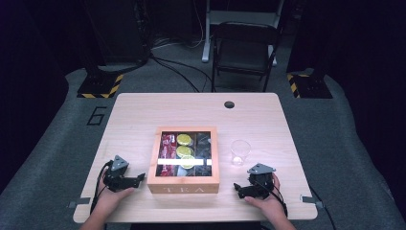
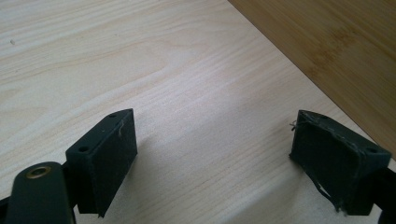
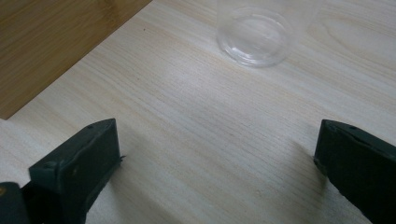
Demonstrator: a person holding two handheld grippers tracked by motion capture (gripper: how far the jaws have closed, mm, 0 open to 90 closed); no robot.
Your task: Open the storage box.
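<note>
The wooden tea box (image 1: 183,184), standing at the middle of the table near its near edge, bears the word "TEA" on its front wall. On the grey floor mat (image 1: 97,116) beyond the table's far left corner stands a dark numeral "6".

Left gripper (image 1: 140,178) low, jaws wide apart, right gripper (image 1: 236,188) likewise, both empty
</note>
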